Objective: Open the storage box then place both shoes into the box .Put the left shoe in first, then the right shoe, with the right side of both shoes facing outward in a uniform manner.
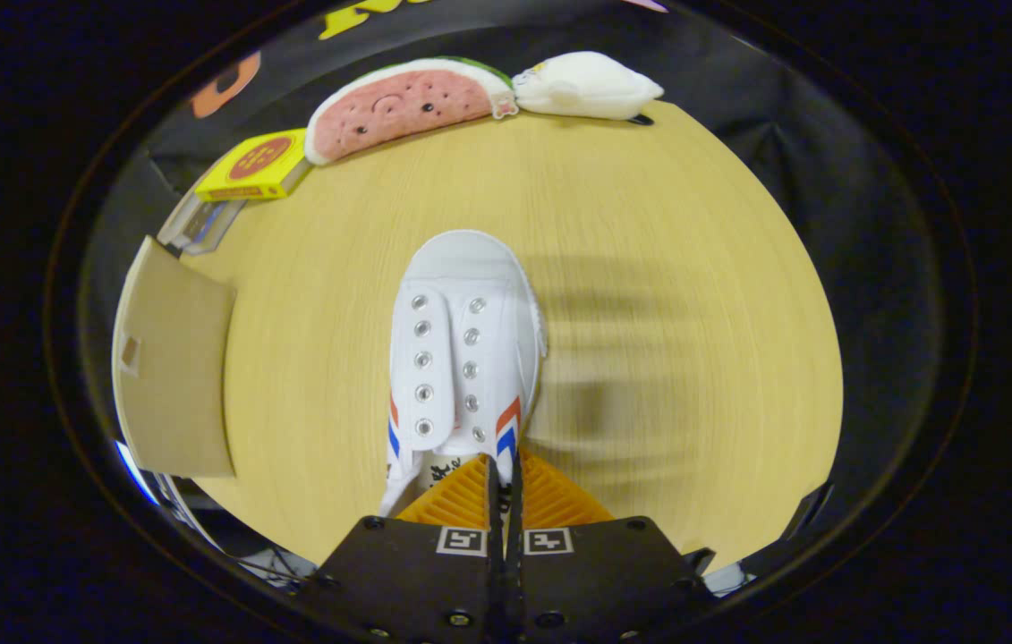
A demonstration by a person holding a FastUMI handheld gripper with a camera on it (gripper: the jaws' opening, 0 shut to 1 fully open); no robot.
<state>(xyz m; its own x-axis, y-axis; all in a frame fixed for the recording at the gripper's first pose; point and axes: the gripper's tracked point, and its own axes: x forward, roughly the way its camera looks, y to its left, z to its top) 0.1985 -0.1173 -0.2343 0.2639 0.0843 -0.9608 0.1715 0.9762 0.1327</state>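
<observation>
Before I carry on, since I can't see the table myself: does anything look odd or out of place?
Nothing is spilled or damaged. The white shoe has no laces, only bare eyelets, and the hand-held gripper is closed on its heel edge. A watermelon plush and a white plush lie at the table's far edge.

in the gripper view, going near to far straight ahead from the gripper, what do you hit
gripper, its fingers closed on the shoe's heel edge → white shoe, toe pointing away → bare stretch of wooden table → watermelon plush at the table's far edge
</observation>
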